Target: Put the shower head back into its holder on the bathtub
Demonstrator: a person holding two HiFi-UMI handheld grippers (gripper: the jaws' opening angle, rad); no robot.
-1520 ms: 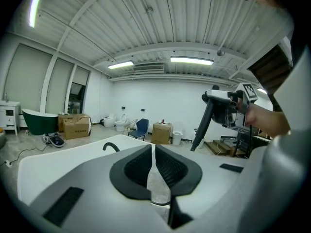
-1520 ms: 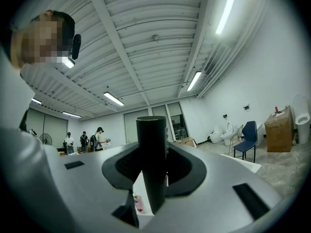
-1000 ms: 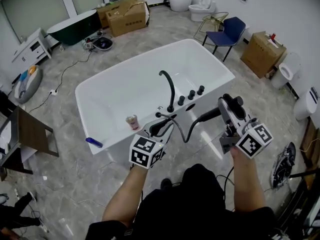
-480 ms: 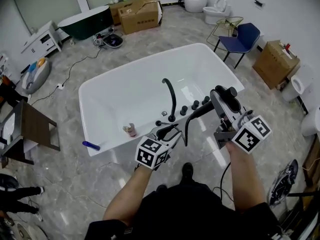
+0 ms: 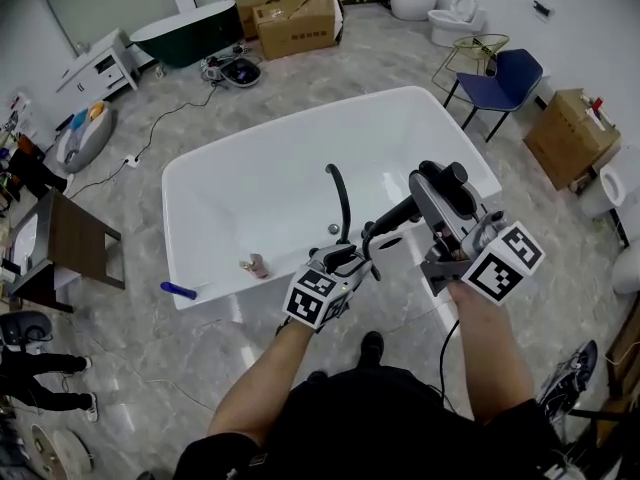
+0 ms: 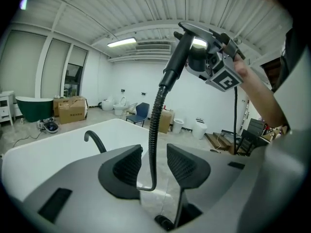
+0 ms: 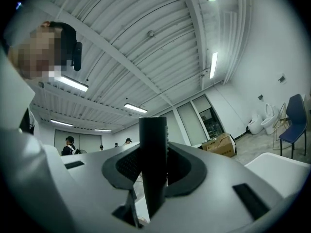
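The white bathtub fills the middle of the head view, with its black curved faucet on the near rim. My right gripper is shut on the handle of the black shower head, held up above the rim. In the right gripper view the handle stands clamped between the pads. The ribbed black hose hangs from the shower head and runs between the jaws of my left gripper. Those jaws are opening, with a gap on either side of the hose. The left gripper sits just before the faucet.
A small pink cup and a blue object lie along the tub's near left rim. A blue chair, cardboard boxes and toilets stand beyond the tub. A dark table is at the left, and the floor is grey marble.
My left gripper has moved right along the hose, closer to the faucet, and its jaws have spread. The right gripper has carried the shower head up and left.
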